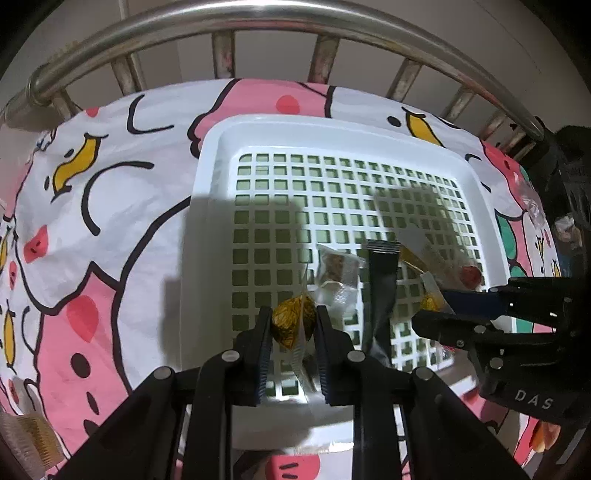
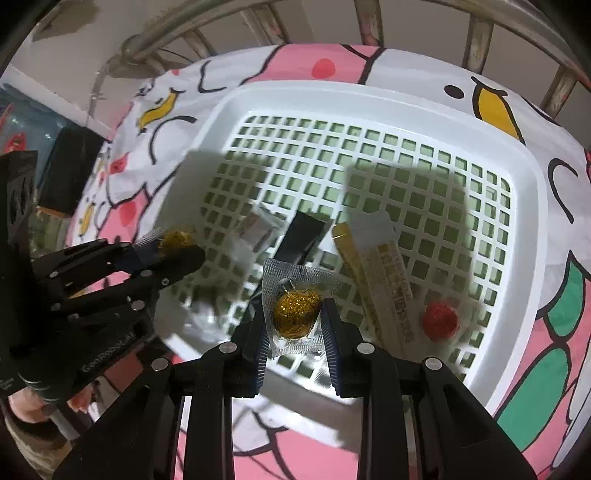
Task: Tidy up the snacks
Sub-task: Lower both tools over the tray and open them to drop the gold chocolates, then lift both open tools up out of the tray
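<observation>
The basket [image 2: 388,107] sits on the bedsheet [image 1: 92,229], rail [image 1: 258,18] behind; inside, near its front, a black sachet [image 2: 304,236] lies left of a long packet [image 2: 388,280]; a round sweet [image 2: 440,319] lies right of that.

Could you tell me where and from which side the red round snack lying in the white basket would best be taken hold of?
Probably across its round body, coming straight down from above. The red round snack lies flat on the white basket grid floor, with open floor on its right. A long yellow-and-white packet lies close on its left, so line the fingers up along that packet rather than across it.
</observation>
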